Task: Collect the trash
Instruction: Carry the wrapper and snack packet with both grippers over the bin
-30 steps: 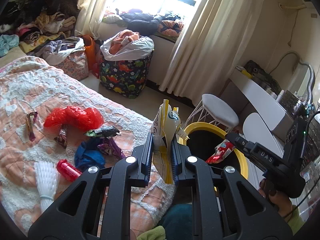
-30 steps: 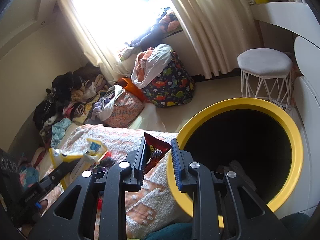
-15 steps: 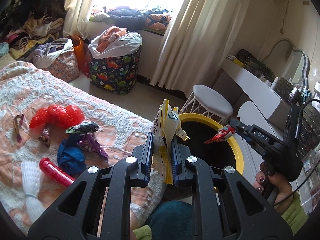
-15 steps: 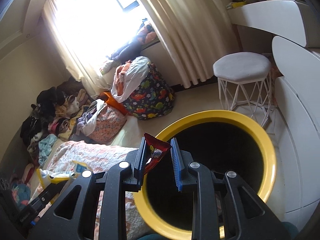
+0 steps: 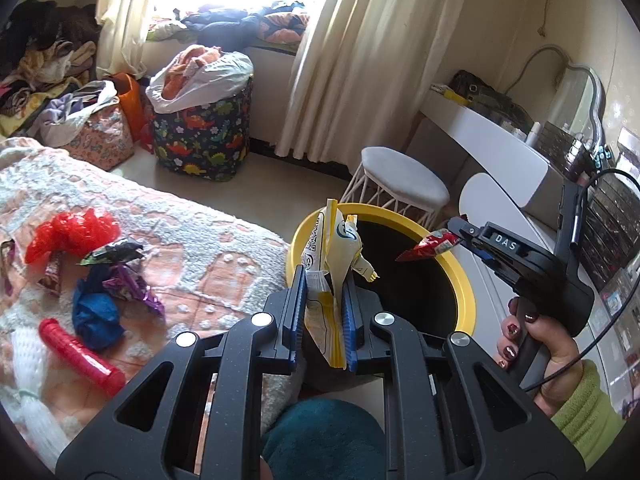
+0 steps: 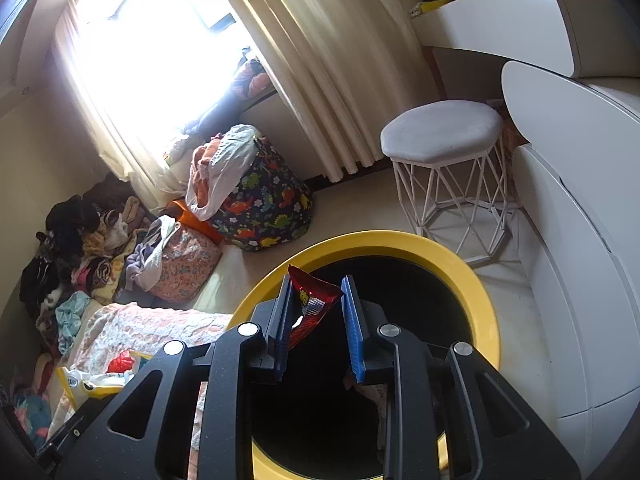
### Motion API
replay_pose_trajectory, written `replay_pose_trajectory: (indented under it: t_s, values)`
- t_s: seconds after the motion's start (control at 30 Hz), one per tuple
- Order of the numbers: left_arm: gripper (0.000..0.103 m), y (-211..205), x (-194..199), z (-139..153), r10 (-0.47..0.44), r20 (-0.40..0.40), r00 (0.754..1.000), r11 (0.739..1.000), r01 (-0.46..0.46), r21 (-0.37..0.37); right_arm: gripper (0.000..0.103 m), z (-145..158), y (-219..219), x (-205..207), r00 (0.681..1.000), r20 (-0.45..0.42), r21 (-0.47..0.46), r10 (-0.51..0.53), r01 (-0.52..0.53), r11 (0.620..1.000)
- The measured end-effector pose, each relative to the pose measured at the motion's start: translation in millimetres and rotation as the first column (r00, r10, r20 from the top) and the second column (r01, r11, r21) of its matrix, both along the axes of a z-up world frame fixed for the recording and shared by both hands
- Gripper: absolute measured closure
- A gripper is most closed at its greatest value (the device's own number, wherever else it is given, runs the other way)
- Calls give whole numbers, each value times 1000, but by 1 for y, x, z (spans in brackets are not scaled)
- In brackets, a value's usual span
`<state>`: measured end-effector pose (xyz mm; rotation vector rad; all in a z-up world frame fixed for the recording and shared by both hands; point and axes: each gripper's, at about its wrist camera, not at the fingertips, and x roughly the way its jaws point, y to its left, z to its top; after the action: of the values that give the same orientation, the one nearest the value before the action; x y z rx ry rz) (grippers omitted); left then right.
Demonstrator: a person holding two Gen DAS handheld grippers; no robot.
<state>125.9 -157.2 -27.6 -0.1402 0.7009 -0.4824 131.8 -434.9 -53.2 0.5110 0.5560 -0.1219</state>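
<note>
Now two tools work at one yellow-rimmed bin (image 5: 466,280). Left tool (image 5: 325,322) is clamped on one white and yellow wrapper (image 5: 332,256), beside the rim. Right tool (image 6: 316,320) pinches one red wrapper (image 6: 310,300) over the bin's dark opening. Five or so scraps lie on the bed (image 5: 208,256): one red bag (image 5: 68,232), one red tube (image 5: 80,350), one blue wad (image 5: 96,316).

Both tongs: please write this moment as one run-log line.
left tongs: shut on yellow wrapper | right tongs: shut on red wrapper | over yellow bin | release: not yet
</note>
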Motion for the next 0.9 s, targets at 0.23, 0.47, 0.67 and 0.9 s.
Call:
replay_pose_trajectory:
  t_s: [0.23, 0.47, 0.67, 0.9]
  values:
    - [92, -23, 5, -13, -49, -22, 999, 999, 49, 22, 80, -9, -11, 4, 999, -30, -8, -27, 27, 1000]
    - [92, -47, 16, -27, -77, -54, 996, 996, 80, 48, 80, -22, -17, 10, 995, -81, -30, -54, 52, 998]
    - [92, -61, 28, -36, -78, -69, 995, 994, 83, 75, 80, -29, -21, 13, 992, -106, -48, -75, 70, 996]
    - [91, -67, 41, -42, -62, -77, 995, 994, 68, 81, 78, -34, -24, 16, 989, -124, -53, -81, 75, 996]
